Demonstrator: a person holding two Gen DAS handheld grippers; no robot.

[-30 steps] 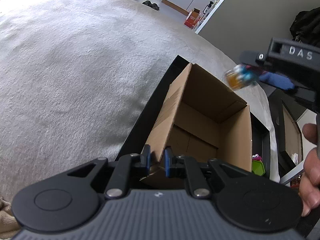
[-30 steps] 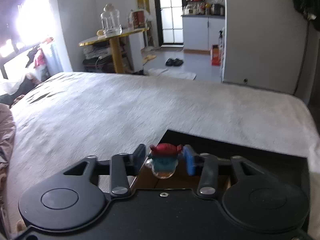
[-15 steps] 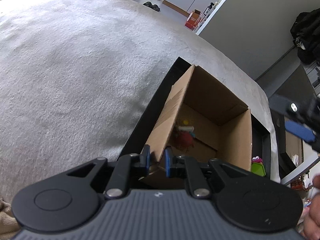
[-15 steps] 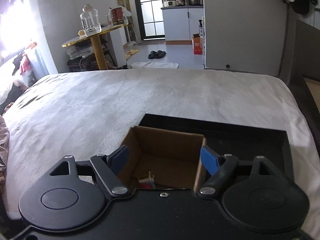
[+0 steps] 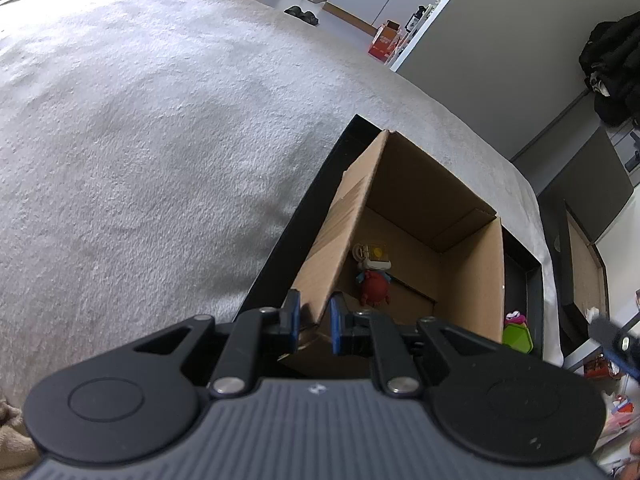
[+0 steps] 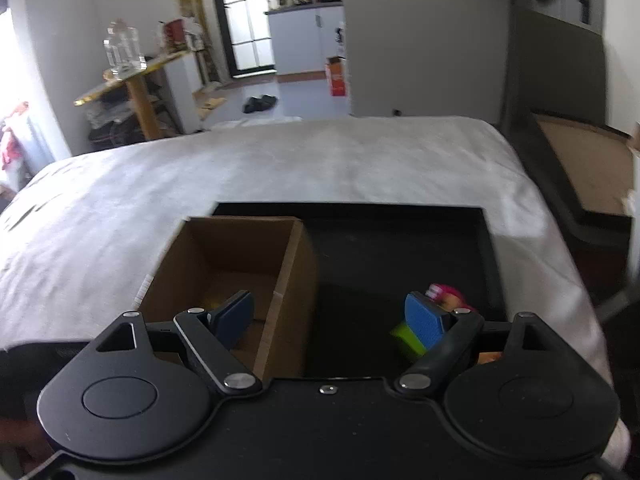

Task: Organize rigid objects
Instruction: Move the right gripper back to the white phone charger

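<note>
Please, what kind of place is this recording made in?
Most likely a small one-room home. The work lies on a bed with a pale fleecy blanket. Behind it stand white kitchen cabinets with jars and pots on top, and a pair of dark slippers lies on the floor.

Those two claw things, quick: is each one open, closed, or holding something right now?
Left gripper: closed on the near wall of the cardboard box.
Right gripper: open, jaws have just been opening, nothing between them.
</note>
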